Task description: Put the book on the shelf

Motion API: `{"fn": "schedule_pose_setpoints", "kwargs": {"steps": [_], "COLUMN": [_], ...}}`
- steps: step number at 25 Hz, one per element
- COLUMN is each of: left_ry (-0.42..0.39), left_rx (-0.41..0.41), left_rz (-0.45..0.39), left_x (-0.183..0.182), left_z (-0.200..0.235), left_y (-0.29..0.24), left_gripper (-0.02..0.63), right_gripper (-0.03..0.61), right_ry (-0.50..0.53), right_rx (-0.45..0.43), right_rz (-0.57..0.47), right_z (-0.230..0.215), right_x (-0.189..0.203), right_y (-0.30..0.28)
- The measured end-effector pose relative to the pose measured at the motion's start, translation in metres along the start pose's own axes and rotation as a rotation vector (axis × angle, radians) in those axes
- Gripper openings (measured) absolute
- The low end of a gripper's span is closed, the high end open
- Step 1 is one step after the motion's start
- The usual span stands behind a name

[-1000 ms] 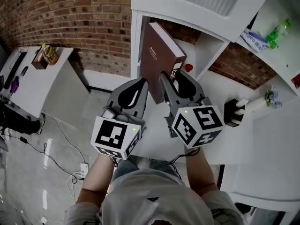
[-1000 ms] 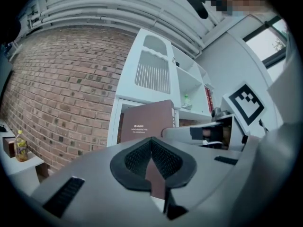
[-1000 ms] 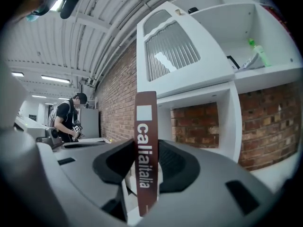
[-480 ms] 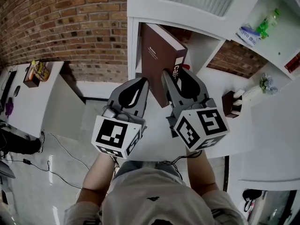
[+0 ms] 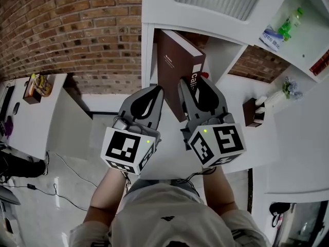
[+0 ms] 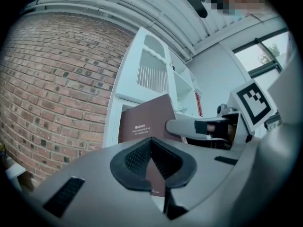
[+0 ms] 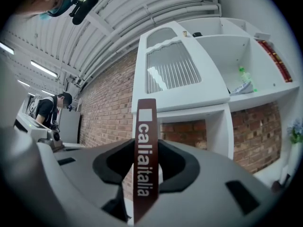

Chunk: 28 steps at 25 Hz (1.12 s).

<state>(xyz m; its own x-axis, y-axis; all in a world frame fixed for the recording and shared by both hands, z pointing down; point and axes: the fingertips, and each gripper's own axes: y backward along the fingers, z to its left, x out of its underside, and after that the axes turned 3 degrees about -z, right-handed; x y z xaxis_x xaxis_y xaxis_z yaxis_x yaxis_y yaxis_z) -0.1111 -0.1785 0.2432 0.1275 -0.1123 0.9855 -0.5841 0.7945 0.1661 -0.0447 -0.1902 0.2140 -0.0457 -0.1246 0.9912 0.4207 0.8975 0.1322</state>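
Compared with a second ago, I am holding the book (image 5: pixel 177 66) straighter and nearer the white shelf unit (image 5: pixel 154 4); before, its top was leaning left. Its far end is now sitting at the mouth of the lowest compartment (image 5: pixel 221 53), close by the left wall, though I cannot tell whether it is touching. My right gripper (image 5: pixel 191 84) is clamping the spine, jaws spread wide by the book, which is standing upright. My left gripper (image 5: pixel 154 90) is riding just beside the front cover, its tips drawn together on nothing. I am pointing both grippers forward side by side, marker cubes toward me.
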Motion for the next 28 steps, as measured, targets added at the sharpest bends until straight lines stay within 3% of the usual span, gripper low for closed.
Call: {"fn": "schedule_pose_setpoints", "kwargs": {"steps": [5,14,28], "left_ry": [0.007,0.011,-0.013], "left_rx": [0.002,0.008,0.024], "left_rz": [0.008,0.02,0.021], "left_x": [0.004,0.007,0.002], "left_z": [0.008,0.013,0.008], "left_y": [0.001,0.002,0.007], "left_gripper": [0.011,0.011,0.011], "right_gripper": [0.15,0.149,0.149], "right_ry": [-0.054,-0.007,0.059], "right_rx": [0.02,0.056,0.087], "right_rz": [0.074,-0.072,-0.209], "right_z": [-0.002,-0.002,0.006], "right_x": [0.035,-0.006,-0.019], "right_y": [-0.005,0.005,0.019]}}
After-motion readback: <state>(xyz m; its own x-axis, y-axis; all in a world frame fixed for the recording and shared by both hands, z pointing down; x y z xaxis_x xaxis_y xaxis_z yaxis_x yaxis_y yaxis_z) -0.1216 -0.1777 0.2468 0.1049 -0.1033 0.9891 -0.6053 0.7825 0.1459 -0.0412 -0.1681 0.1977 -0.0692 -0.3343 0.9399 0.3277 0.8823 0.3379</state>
